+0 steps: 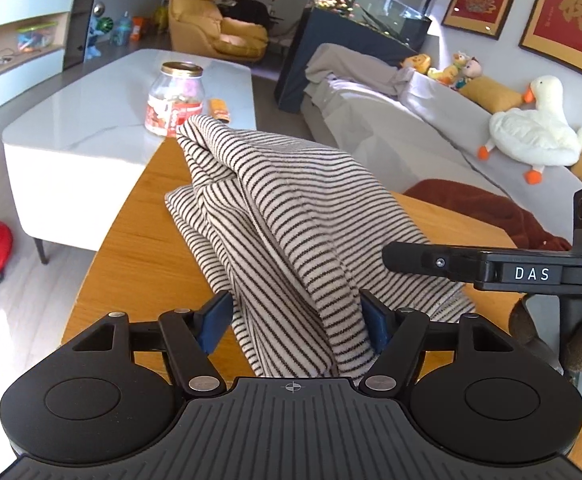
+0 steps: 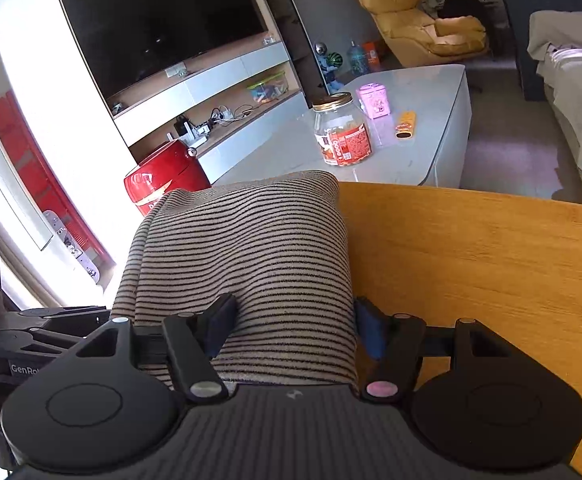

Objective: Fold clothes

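At the bottom of the left wrist view, the left gripper has striped cloth bunched between its blue pads, apparently clamped, though the contact is hidden. The right gripper likewise straddles a fold of it, seemingly grasping. The cloth is heaped mid-frame on the wooden desk. Beyond, upper centre, a jar stands on a white table.

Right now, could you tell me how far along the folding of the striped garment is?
Partway, it seems. Done: the striped garment already lies in layers on the wooden table. In hand: the left hand-held gripper and right hand-held gripper each have cloth between the fingers, and it drapes from them. Left: laying this part down and flattening it; the bundle is bunched, not a neat stack.
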Tool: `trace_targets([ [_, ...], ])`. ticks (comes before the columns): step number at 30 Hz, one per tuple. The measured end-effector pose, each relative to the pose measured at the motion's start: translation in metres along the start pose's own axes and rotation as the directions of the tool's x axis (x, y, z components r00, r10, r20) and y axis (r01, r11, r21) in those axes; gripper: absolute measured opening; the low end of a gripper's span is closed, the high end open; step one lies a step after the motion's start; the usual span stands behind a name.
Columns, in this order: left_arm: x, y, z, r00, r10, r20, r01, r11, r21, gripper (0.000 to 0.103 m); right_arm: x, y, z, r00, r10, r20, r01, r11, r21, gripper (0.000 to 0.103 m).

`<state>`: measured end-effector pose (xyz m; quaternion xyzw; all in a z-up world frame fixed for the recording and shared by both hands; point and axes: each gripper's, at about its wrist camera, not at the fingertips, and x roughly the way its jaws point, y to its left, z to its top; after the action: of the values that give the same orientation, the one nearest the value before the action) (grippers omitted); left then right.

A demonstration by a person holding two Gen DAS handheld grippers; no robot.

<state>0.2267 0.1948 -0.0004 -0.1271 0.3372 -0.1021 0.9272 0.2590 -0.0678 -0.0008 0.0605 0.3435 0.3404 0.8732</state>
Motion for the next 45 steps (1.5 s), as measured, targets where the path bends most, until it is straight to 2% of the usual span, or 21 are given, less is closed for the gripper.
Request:
trace_targets([
  [3, -0.008, -0.002, 0.002, 1.000, 0.019, 0.015, -0.020, 1.000, 0.009, 0.074, 0.007, 0.004, 0.004, 1.000, -0.022, 0.015, 0.022, 1.000, -0.012, 0.070],
  [6, -0.036, -0.016, 0.008, 0.993, 0.056, 0.106, -0.062, 0.997, 0.054, 0.070, 0.014, 0.007, 0.008, 0.999, -0.043, 0.031, 0.044, 0.999, -0.025, 0.074],
  [8, -0.054, -0.027, 0.022, 0.984, 0.023, 0.179, -0.037, 0.997, 0.073, 0.071, 0.012, 0.014, 0.005, 0.998, -0.059, 0.034, 0.062, 0.995, -0.073, 0.079],
  [10, -0.056, -0.037, 0.040, 0.976, -0.038, 0.214, 0.019, 0.996, 0.090, 0.072, 0.010, 0.020, 0.002, 0.996, -0.076, 0.038, 0.080, 0.989, -0.121, 0.079],
  [13, -0.029, -0.042, 0.063, 0.978, -0.088, 0.188, 0.069, 0.992, 0.103, 0.073, 0.009, 0.029, 0.000, 0.995, -0.087, 0.039, 0.092, 0.981, -0.170, 0.079],
  [17, 0.023, -0.019, 0.065, 0.997, 0.004, 0.077, -0.006, 1.000, 0.025, 0.064, 0.004, 0.035, 0.003, 0.998, -0.059, 0.031, 0.063, 0.982, -0.179, 0.082],
  [20, 0.024, -0.011, 0.053, 0.995, -0.009, 0.100, 0.003, 0.998, 0.055, 0.064, -0.008, 0.014, 0.015, 0.999, 0.031, 0.036, -0.029, 0.998, -0.052, 0.086],
  [23, 0.022, -0.005, 0.051, 0.995, -0.027, 0.101, 0.021, 0.998, 0.053, 0.064, 0.001, -0.018, 0.033, 0.997, 0.075, 0.034, -0.078, 0.991, 0.110, 0.086],
  [28, 0.021, 0.005, 0.049, 0.993, -0.060, 0.100, 0.055, 0.997, 0.056, 0.064, 0.064, -0.042, 0.057, 0.994, 0.095, -0.058, -0.080, 0.972, 0.219, 0.086],
  [29, 0.022, 0.007, 0.048, 0.993, -0.066, 0.099, 0.061, 0.997, 0.055, 0.064, 0.076, -0.044, 0.058, 0.989, 0.120, -0.083, -0.097, 0.966, 0.241, 0.086],
  [30, 0.022, 0.009, 0.049, 0.993, -0.067, 0.101, 0.062, 0.997, 0.052, 0.064, 0.082, -0.042, 0.059, 0.982, 0.160, -0.097, -0.129, 0.955, 0.265, 0.086],
  [32, 0.023, 0.014, 0.049, 0.991, -0.081, 0.104, 0.077, 0.996, 0.039, 0.070, 0.093, -0.039, 0.062, 0.964, 0.236, -0.120, -0.189, 0.932, 0.308, 0.062],
  [35, 0.024, 0.022, 0.048, 0.988, -0.111, 0.108, 0.111, 0.994, 0.014, 0.071, 0.078, -0.017, 0.068, 0.977, 0.204, -0.069, -0.194, 0.973, 0.129, 0.056],
  [36, 0.025, 0.024, 0.048, 0.987, -0.116, 0.109, 0.115, 0.993, 0.015, 0.069, 0.076, -0.017, 0.067, 0.977, 0.206, -0.059, -0.198, 0.973, 0.116, 0.056],
  [39, 0.030, 0.014, 0.043, 0.991, -0.073, 0.114, 0.062, 0.993, 0.096, 0.068, 0.076, -0.022, 0.058, 0.985, 0.147, -0.087, -0.135, 0.983, 0.123, 0.062],
  [40, 0.030, 0.011, 0.043, 0.991, -0.058, 0.117, 0.046, 0.994, 0.103, 0.068, 0.071, -0.024, 0.054, 0.989, 0.128, -0.078, -0.117, 0.985, 0.129, 0.070],
  [41, 0.027, 0.009, 0.044, 0.992, -0.042, 0.120, 0.030, 0.994, 0.101, 0.068, 0.067, -0.026, 0.050, 0.991, 0.111, -0.069, -0.101, 0.985, 0.137, 0.076],
  [43, 0.013, 0.004, 0.042, 0.991, -0.003, 0.134, -0.008, 0.996, 0.085, 0.069, 0.048, -0.029, 0.038, 0.990, 0.128, -0.052, -0.118, 0.980, 0.159, 0.079],
  [45, -0.003, -0.002, 0.038, 0.988, 0.038, 0.150, -0.048, 0.997, 0.062, 0.074, 0.028, -0.028, 0.022, 0.990, 0.134, -0.050, -0.125, 0.982, 0.143, 0.085],
])
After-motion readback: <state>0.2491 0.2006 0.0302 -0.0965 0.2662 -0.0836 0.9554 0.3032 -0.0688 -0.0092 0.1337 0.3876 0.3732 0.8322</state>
